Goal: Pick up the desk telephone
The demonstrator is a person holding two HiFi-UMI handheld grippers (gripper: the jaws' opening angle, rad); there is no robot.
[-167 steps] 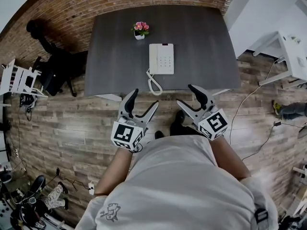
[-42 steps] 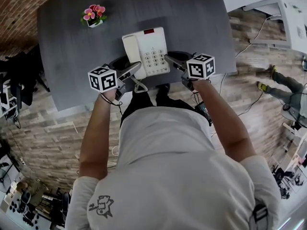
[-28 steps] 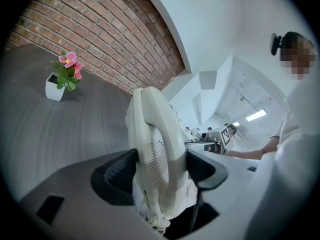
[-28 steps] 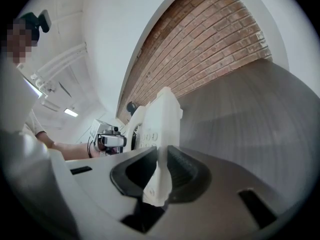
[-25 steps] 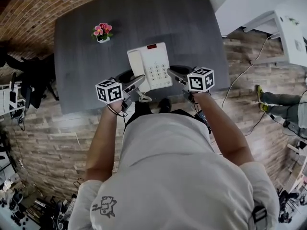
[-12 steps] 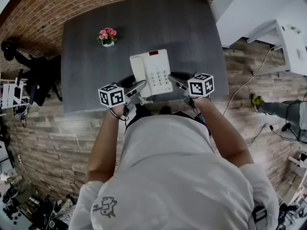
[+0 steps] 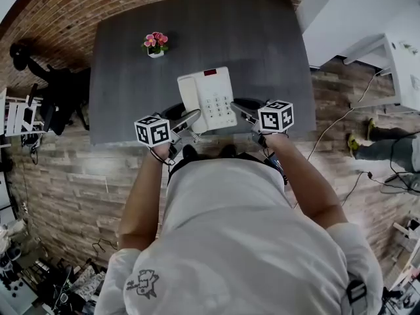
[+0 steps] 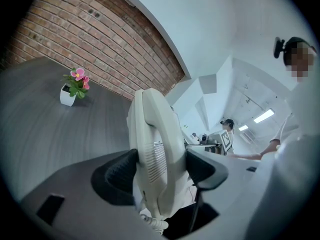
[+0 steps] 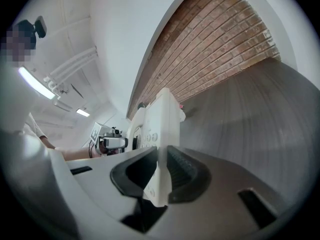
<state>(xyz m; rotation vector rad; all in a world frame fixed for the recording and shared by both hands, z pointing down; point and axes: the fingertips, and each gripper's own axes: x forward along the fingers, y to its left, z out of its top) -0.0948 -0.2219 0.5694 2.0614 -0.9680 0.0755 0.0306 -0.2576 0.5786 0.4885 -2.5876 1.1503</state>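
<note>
The white desk telephone (image 7: 213,97) is held between both grippers over the near edge of the dark grey table (image 7: 131,58). My left gripper (image 7: 187,118) is shut on its handset side. In the left gripper view the handset (image 8: 155,134) stands clamped between the black pads of the left gripper (image 8: 160,166), and the coiled cord (image 8: 152,223) hangs below. My right gripper (image 7: 241,109) is shut on the keypad side. In the right gripper view the pads of the right gripper (image 9: 161,171) pinch the thin right edge of the telephone (image 9: 160,116).
A small white pot of pink flowers (image 7: 156,43) stands at the table's far left, also seen in the left gripper view (image 8: 74,86). A brick wall (image 7: 59,5) runs behind the table. White furniture (image 7: 400,58) and floor cables lie to the right.
In the oldest frame the telephone lay on the table and both grippers were open, short of it. Now both are shut on it. Over the last second it stays held and barely shifts.
</note>
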